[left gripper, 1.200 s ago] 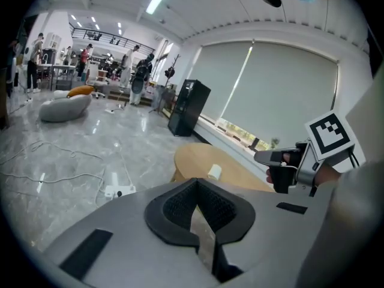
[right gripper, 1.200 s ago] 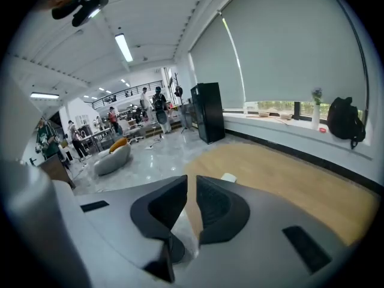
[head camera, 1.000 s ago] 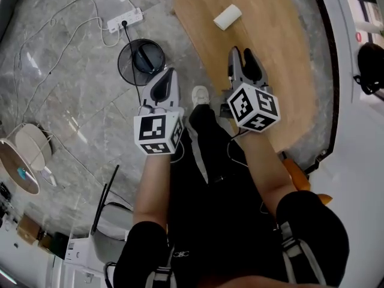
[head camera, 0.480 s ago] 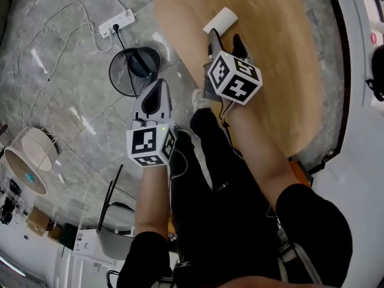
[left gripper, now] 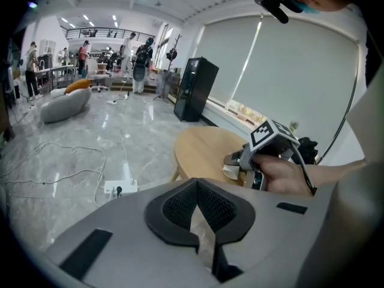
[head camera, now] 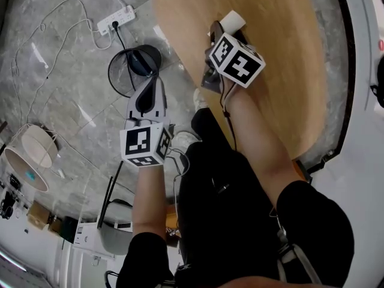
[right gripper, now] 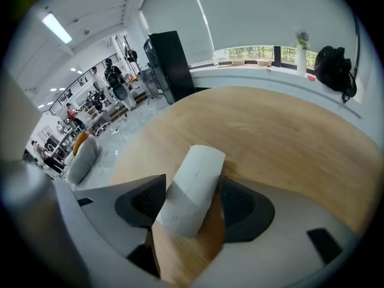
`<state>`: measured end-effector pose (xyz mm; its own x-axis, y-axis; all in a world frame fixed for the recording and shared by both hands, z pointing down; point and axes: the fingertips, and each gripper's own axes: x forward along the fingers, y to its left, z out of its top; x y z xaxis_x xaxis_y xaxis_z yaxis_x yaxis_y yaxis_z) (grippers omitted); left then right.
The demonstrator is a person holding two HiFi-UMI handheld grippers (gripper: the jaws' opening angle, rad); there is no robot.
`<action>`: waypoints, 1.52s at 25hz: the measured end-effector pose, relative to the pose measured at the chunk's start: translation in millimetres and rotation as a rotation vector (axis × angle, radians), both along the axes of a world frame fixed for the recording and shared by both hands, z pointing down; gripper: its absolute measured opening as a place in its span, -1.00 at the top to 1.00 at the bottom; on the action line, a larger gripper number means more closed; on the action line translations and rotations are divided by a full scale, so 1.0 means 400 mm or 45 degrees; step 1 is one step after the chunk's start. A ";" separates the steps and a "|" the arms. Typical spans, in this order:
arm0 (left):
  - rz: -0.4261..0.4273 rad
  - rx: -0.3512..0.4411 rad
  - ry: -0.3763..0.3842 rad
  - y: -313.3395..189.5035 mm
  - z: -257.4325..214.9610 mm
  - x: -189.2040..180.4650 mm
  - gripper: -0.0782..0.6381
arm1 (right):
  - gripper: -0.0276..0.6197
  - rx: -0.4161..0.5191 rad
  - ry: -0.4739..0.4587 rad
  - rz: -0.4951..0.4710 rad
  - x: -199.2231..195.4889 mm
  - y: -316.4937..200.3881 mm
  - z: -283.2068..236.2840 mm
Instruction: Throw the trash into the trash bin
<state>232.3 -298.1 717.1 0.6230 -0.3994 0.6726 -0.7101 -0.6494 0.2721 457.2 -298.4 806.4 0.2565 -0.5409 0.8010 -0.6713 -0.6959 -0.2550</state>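
Light, crushable white paper roll (right gripper: pixel 191 188) is straddled mid-length by the opening right tongs (right gripper: pixel 192 186). A gentle squeeze there is judged sufficient. The left tongs (left gripper: pixel 197 188) are kept together, empty.

The trash (right gripper: pixel 192 188) is paper (table (head camera: pixel 288 71) matt wood, floor (head camera: pixel 66 107) glossy).

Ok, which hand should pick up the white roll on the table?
Right. The right gripper is over the table with the white roll between its opening fingers; the left gripper hangs over the floor by the trash bin.
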 end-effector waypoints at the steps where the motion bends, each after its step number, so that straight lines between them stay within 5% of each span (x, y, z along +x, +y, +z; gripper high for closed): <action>1: 0.000 0.004 -0.002 -0.004 -0.001 -0.001 0.75 | 0.14 -0.001 0.003 -0.016 -0.001 -0.003 0.000; 9: -0.079 0.007 0.000 -0.011 0.017 -0.058 0.75 | 0.16 0.092 0.049 -0.139 -0.057 -0.004 -0.062; 17: -0.117 -0.007 -0.002 -0.003 0.023 -0.102 0.75 | 0.80 0.061 0.177 -0.313 -0.144 0.022 -0.103; 19: -0.126 0.000 0.010 -0.008 0.018 -0.109 0.75 | 0.78 0.059 0.201 -0.306 -0.139 0.019 -0.100; 21: -0.135 0.007 0.022 -0.009 0.015 -0.122 0.75 | 0.41 0.052 0.228 -0.296 -0.127 0.013 -0.093; 24: -0.142 0.003 0.025 0.000 0.023 -0.151 0.75 | 0.28 0.011 0.207 -0.327 -0.131 0.002 -0.059; 33: -0.167 -0.039 0.018 0.029 0.064 -0.225 0.74 | 0.25 -0.161 0.350 -0.387 -0.122 -0.024 0.007; 38: -0.179 -0.040 0.024 0.039 0.075 -0.254 0.75 | 0.35 -0.161 0.343 -0.380 -0.131 -0.015 0.008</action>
<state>130.7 -282.4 746.9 0.5751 -0.4622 0.6750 -0.7879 -0.5350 0.3049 404.8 -304.3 809.6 0.3125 -0.5252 0.7915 -0.8792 -0.4753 0.0317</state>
